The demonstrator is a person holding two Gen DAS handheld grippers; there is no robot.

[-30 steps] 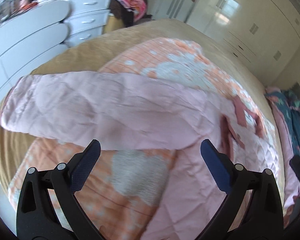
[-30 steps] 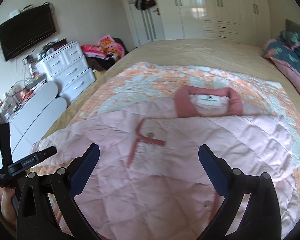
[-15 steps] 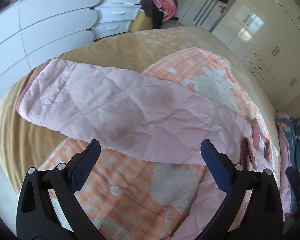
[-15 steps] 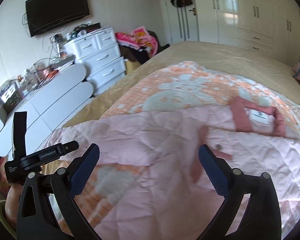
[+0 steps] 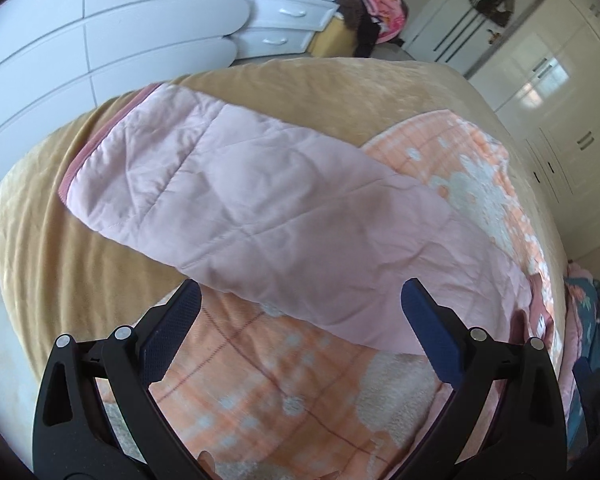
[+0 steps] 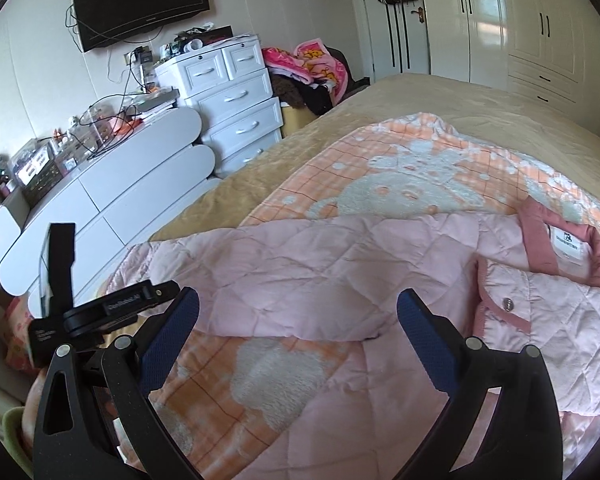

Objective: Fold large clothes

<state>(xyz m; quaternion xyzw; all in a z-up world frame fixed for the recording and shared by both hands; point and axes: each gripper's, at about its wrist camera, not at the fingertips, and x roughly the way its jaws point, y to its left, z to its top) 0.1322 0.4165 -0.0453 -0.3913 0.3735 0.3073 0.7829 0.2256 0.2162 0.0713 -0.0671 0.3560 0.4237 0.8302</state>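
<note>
Bedroom with white drawers (image 6: 240, 108): a pink quilted jacket (image 6: 340, 272) lies spread on an orange blanket (image 5: 284, 396) atop the tan bed (image 5: 320, 92), its sleeve (image 5: 236, 196) stretched toward the bed's edge; left gripper (image 5: 300, 312) and right gripper (image 6: 298, 312) hover above, fingers apart, holding nothing
</note>
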